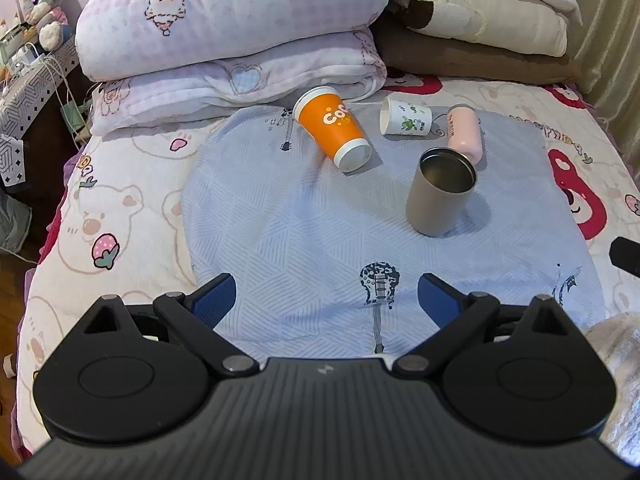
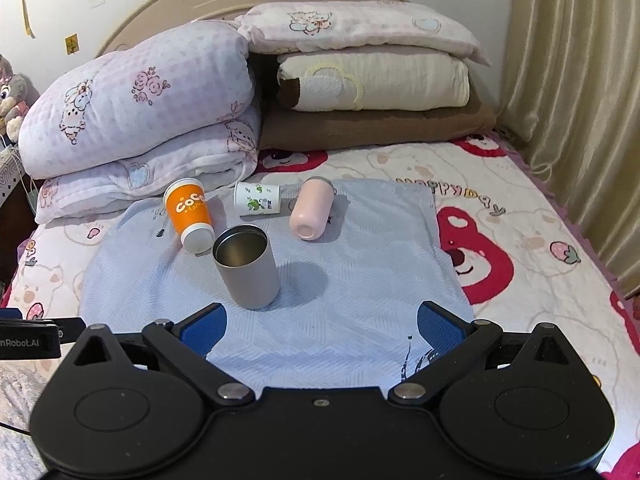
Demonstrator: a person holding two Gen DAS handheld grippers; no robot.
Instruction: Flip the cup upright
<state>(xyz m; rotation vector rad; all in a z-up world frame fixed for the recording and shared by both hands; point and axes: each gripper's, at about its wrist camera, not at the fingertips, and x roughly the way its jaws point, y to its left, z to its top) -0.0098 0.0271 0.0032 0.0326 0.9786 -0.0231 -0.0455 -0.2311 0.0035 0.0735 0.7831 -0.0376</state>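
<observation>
A grey metal cup (image 1: 440,192) (image 2: 247,266) stands upright, mouth up, on a light blue cloth (image 1: 320,220) (image 2: 340,280). An orange paper cup (image 1: 332,128) (image 2: 189,214) lies on its side behind it. A small white paper cup (image 1: 406,117) (image 2: 257,199) and a pink bottle (image 1: 464,132) (image 2: 313,209) also lie on their sides. My left gripper (image 1: 326,298) is open and empty, well short of the cups. My right gripper (image 2: 322,326) is open and empty, just in front of the grey cup.
Folded pink quilts (image 1: 240,20) (image 2: 140,120) and stacked pillows (image 1: 480,20) (image 2: 372,80) lie behind the cups. A curtain (image 2: 580,100) hangs on the right. A plush toy (image 1: 42,4) and a cluttered side table (image 1: 28,92) are on the left.
</observation>
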